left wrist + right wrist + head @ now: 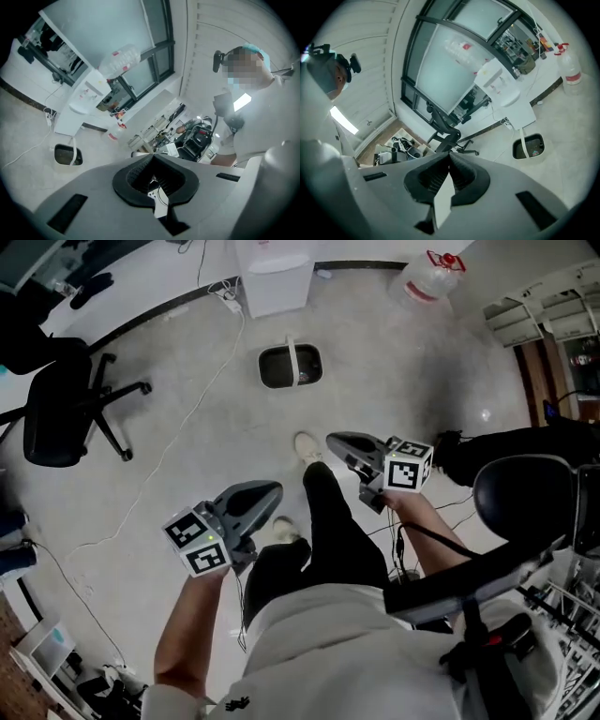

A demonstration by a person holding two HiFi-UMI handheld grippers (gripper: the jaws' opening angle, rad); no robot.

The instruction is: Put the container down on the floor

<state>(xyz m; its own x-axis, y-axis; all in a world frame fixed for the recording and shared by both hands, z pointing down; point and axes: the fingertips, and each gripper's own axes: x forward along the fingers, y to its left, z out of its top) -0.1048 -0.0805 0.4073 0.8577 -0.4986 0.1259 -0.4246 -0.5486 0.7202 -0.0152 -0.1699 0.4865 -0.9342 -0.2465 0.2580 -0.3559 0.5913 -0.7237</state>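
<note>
The container (291, 367) is a dark bin with a white rim and a white handle across its top. It stands on the pale floor ahead of the person's feet, apart from both grippers. It also shows as a small bin (65, 155) at the lower left of the left gripper view, and as the bin (528, 147) at the right of the right gripper view. My left gripper (272, 491) is held at waist height, its jaws (152, 157) closed together on nothing. My right gripper (336, 440) is shut too, with its tips (449, 154) meeting and empty.
A black office chair (61, 409) stands at the left. A white cabinet (274, 277) and a large water bottle (431, 277) stand at the far wall. A white cable (187, 418) trails across the floor. Another dark chair (525, 488) is close on the right.
</note>
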